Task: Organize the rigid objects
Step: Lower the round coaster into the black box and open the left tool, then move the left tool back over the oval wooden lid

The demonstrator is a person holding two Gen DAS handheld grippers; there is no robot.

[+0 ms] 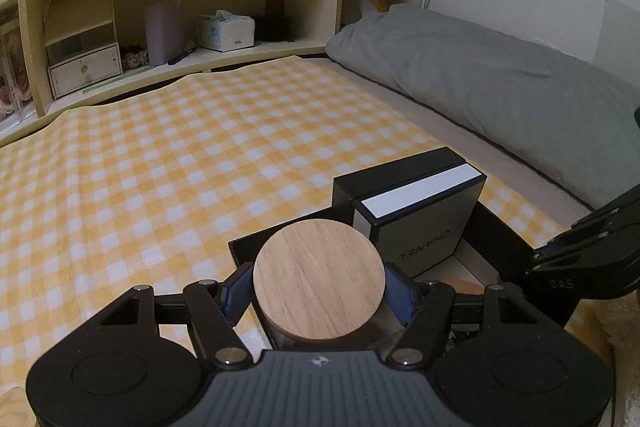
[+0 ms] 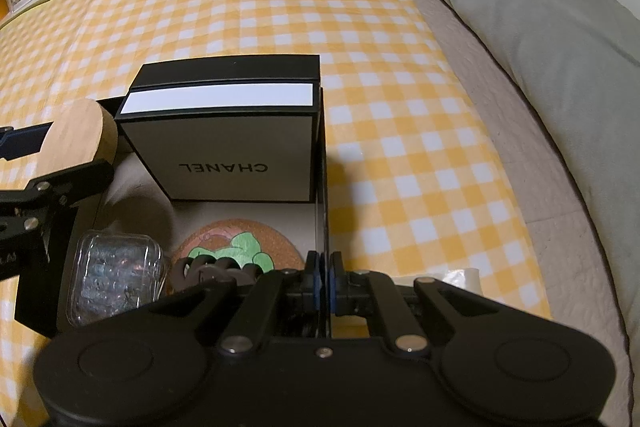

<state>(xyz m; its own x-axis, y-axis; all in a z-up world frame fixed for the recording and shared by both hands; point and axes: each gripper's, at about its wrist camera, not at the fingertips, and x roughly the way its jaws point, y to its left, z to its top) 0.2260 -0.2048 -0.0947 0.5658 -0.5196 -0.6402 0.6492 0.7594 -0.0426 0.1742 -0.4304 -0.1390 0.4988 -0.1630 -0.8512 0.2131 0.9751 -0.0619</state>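
left tongs (image 1: 319, 301) grasping wood-lidded jar (image 1: 319, 290) over tray corner; right tongs (image 2: 325, 283) clenched on tray wall (image 2: 323, 167).

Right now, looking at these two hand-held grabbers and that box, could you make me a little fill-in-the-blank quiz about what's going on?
1. The left gripper is closed on a jar with a round ____ lid.
2. The right gripper pinches the thin side ____ of the black tray.
3. Inside the tray, the white box reads ____.
4. The tray sits on a checked cloth in white and ____.

Missing words: wooden; wall; CHANEL; yellow
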